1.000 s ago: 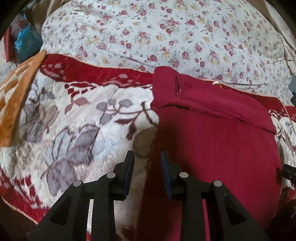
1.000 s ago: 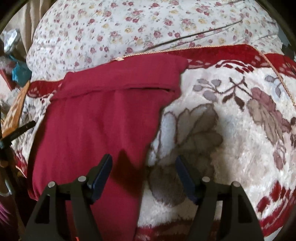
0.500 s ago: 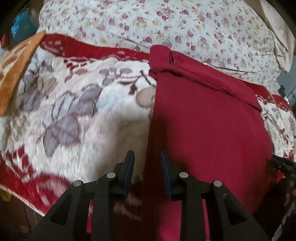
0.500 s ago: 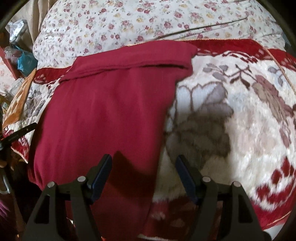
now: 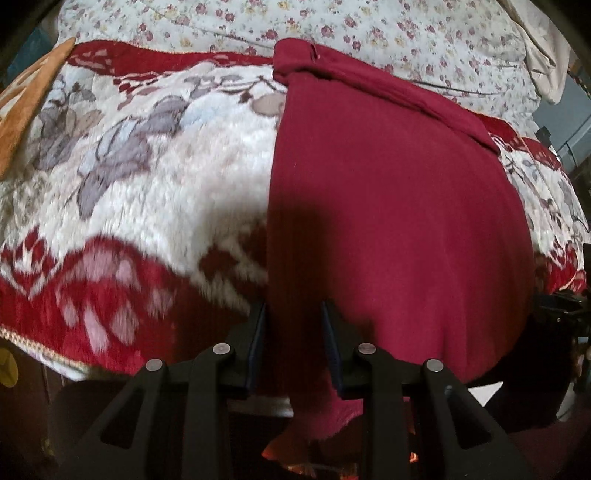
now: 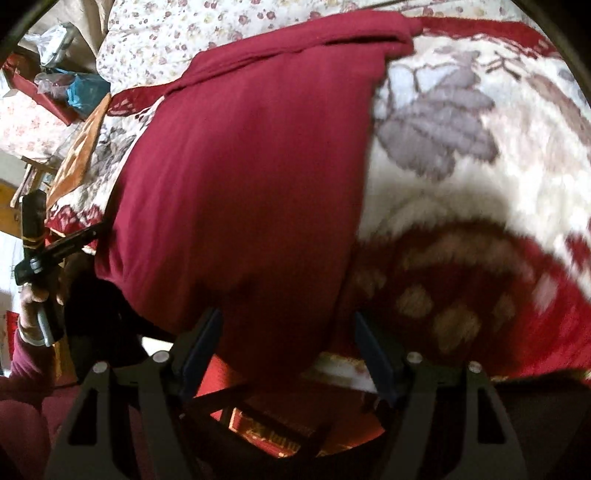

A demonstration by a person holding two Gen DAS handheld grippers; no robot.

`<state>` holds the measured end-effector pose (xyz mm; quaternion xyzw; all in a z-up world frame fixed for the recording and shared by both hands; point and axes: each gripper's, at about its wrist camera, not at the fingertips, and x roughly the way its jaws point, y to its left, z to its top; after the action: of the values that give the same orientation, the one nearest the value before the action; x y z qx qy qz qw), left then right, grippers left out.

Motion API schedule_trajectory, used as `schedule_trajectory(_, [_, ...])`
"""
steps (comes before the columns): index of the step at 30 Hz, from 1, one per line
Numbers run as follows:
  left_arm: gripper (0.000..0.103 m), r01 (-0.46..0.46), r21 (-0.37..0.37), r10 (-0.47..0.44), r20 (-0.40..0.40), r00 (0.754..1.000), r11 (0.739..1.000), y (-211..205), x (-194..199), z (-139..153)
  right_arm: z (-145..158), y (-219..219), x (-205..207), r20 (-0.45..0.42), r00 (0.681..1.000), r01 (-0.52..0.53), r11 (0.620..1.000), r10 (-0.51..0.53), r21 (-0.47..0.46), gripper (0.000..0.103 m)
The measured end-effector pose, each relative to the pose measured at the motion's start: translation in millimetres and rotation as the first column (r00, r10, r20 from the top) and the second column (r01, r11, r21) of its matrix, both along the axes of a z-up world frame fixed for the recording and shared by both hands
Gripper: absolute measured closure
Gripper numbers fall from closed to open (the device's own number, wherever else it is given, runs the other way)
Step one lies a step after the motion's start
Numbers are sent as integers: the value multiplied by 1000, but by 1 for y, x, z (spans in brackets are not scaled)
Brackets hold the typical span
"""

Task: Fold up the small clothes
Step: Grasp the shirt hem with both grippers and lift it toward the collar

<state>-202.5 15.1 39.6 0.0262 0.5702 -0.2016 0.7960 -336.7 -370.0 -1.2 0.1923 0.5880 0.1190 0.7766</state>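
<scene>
Crimson knit garment [image 5: 388, 206] lies flat on the floral plush blanket [image 5: 155, 173], far edge already turned over near the flowered sheet [image 5: 369, 26], near hem spilling off the bed edge so you can reach both lower corners. Your left gripper [image 5: 293, 345] brackets the left corner, fingers [image 5: 256, 341] parted narrowly with cloth between them, not clenched. Your right gripper [image 6: 288, 354] stands wide, released, the hem hanging between its fingers [image 6: 201, 343] ungrasped.

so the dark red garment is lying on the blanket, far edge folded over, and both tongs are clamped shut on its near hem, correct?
Not quite. Both wrist views show the left tongs and right tongs open, straddling the near hem without clamping it. The rest holds: the dark red garment lies on the blanket, far edge folded over.
</scene>
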Motion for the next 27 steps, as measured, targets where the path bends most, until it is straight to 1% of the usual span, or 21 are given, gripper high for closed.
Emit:
schedule_trajectory(3, [96,6,4,-6,-17,1000,1000,2,-8,-1,-4,3,-4,-12,1000,-15,999,15,28,25])
schedule_trajectory(6, [96,20,9,-20,-27,999,1000,-3,-12,-5,-5,11,-3,-9,998,-54,998,54,10,25])
schedule_trajectory(8, [95,19,17,-19,-20,1000,1000,-7,-12,-7,-4,18,-1,-4,996,-87,996,87,4,25])
schedule_trajectory(9, [94,19,26,-19,-13,1000,999,-9,-13,-7,-4,22,0,0,995,-103,995,103,5,27])
schedule_trajectory(10, [94,21,35,-21,-9,1000,999,-11,-13,-7,-5,27,1,8,992,-125,992,125,7,32])
schedule_trajectory(13, [95,32,49,-32,-2,999,998,-15,-14,-7,-8,36,4,23,989,-144,989,145,-30,32])
schedule_trajectory(14, [97,36,47,-36,-4,999,998,-14,-15,-6,-7,37,3,28,988,-148,988,150,-38,38])
schedule_trajectory(15, [102,39,45,-39,-4,999,998,-15,-14,-6,-5,37,3,34,988,-151,987,153,-47,46])
schedule_trajectory(16, [103,38,46,-38,-1,999,998,-14,-14,-4,-2,34,2,51,988,-146,988,149,-54,75])
schedule_trajectory(17, [103,37,46,-38,5,999,998,-14,-14,-2,2,30,1,76,988,-131,991,134,-40,92])
schedule_trajectory(18, [103,39,39,-39,6,999,998,-15,-14,0,3,23,2,90,990,-111,994,109,19,92])
schedule_trajectory(19, [103,40,26,-40,8,999,999,-15,-14,3,2,20,3,87,991,-103,994,99,44,92])
schedule_trajectory(22, [103,49,-25,-49,35,998,998,-14,-15,17,8,16,3,117,989,-96,993,88,62,92])
schedule_trajectory(23, [103,45,-53,-43,50,998,998,-13,-15,24,10,15,3,127,988,-98,993,88,70,92])
schedule_trajectory(25, [103,32,-119,-22,84,996,992,-10,-12,39,22,11,5,166,983,-90,991,73,99,92])
schedule_trajectory(27, [103,11,-169,11,125,992,986,-7,-5,55,33,5,8,210,976,-80,988,52,130,92])
